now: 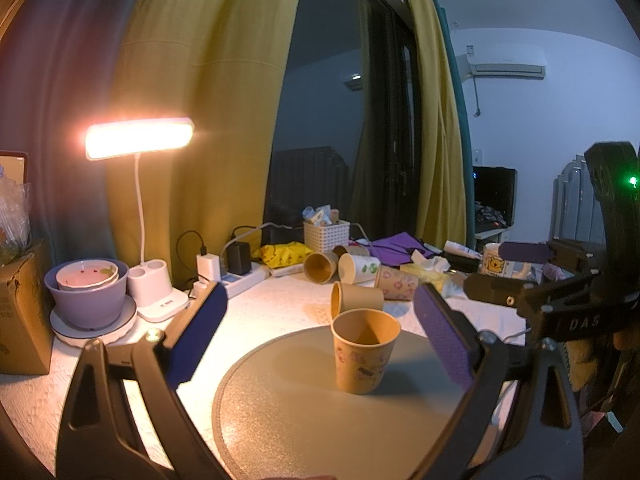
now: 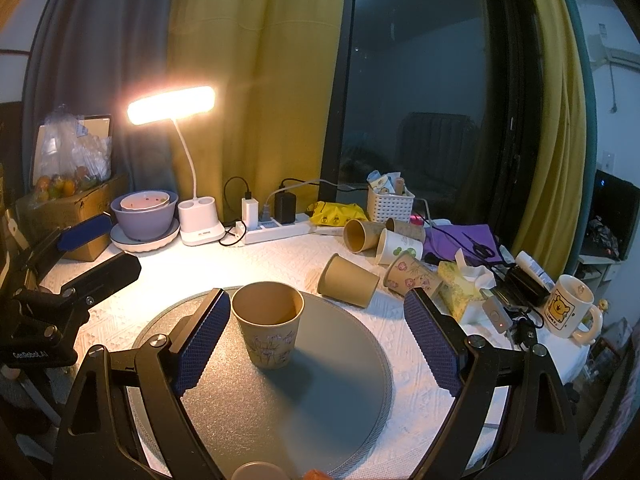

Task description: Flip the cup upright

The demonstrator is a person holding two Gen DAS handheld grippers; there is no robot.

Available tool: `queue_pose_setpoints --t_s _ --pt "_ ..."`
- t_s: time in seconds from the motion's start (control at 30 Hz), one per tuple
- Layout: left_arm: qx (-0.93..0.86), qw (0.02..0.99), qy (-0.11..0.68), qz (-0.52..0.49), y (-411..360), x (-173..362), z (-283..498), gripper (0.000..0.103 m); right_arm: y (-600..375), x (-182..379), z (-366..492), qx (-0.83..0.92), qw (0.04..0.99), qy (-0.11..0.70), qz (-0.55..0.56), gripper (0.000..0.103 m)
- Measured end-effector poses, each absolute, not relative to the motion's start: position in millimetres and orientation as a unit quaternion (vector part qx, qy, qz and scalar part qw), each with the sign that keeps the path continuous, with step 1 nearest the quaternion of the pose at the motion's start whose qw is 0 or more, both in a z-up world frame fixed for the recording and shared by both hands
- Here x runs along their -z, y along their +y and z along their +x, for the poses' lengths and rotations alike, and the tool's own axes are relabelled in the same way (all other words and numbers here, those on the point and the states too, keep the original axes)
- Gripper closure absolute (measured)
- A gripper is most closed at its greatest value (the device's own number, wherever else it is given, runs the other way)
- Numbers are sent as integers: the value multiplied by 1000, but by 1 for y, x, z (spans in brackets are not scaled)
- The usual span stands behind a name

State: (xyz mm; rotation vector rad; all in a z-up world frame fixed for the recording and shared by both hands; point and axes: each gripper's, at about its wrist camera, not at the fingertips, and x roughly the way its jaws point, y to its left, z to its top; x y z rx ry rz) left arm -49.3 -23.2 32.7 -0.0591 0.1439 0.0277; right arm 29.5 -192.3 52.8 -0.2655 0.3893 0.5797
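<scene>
The paper cup (image 1: pixel 365 350) (image 2: pixel 267 325) stands upright with its open mouth up, on the round grey mat (image 1: pixel 288 420) (image 2: pixel 320 400). It is brown and has small purple flower drawings on its side. It looks empty, though the bottom is dark and hard to see.

The left gripper (image 1: pixel 320 332) is spread wide, with a blue pad on each side of the cup, and it touches nothing. The right gripper (image 2: pixel 318 336) is spread wide too. In its own view, its left pad sits just beside the cup, and I cannot tell if it touches the cup or not. It holds nothing.

Just behind the mat, a plain brown cup (image 1: pixel 356 298) (image 2: pixel 347 280) lies on its side on the white tablecloth (image 1: pixel 272 300) (image 2: pixel 248 268). More paper cups lie tipped over near it, one with pink flowers (image 1: pixel 396 282) (image 2: pixel 412 278) and one white with green spots (image 1: pixel 359 268) (image 2: pixel 400 247).

Farther back there is a white basket (image 1: pixel 326 236) (image 2: pixel 390 202), a yellow bag (image 1: pixel 284 254) (image 2: pixel 338 213) and a power strip (image 1: pixel 240 280) (image 2: pixel 276 232). On the left a glowing desk lamp (image 1: pixel 138 138) (image 2: pixel 171 105) stands beside a purple bowl (image 1: pixel 86 296) (image 2: pixel 144 220). On the right is a bear mug (image 1: pixel 496 264) (image 2: pixel 568 306).
</scene>
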Motion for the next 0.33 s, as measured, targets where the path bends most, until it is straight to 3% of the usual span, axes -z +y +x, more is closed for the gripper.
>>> queue_pose_setpoints --t_s 0.33 --pt "-20 997 62 -40 -20 -34 -51 8 -191 -50 29 -289 929 191 -132 12"
